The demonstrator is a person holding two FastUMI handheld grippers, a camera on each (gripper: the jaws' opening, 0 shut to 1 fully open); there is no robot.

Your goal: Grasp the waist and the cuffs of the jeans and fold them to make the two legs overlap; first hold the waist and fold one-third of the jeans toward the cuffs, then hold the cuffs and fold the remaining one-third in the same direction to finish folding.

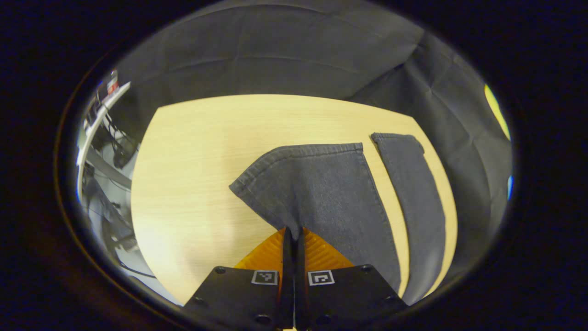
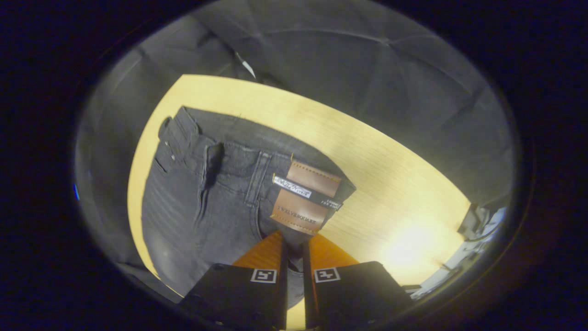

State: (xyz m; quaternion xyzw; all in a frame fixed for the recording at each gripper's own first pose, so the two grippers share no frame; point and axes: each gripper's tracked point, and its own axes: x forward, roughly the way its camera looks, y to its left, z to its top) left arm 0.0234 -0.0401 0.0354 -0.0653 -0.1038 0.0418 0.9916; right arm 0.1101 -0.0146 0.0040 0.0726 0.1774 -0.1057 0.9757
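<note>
In the left gripper view, the left gripper [image 1: 292, 234] pinches a cuff [image 1: 298, 151] of the dark jeans [image 1: 321, 193], lifted off the wooden table [image 1: 193, 161] (the 2nd leg [image 1: 413, 202] lies flat, just right). In the right gripper view, the right gripper [image 2: 292, 250] is clamped on the waist [image 2: 257, 179], near its leather patch [image 2: 305, 197].

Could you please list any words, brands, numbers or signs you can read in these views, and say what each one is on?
Brown patch at the waist of the jeans: stamped lettering, too small to read reliably.
Woven strip across that patch: lettering too blurred to read.
Square markers by the jaws: coded patterns, no words.
Nothing else legible.
</note>
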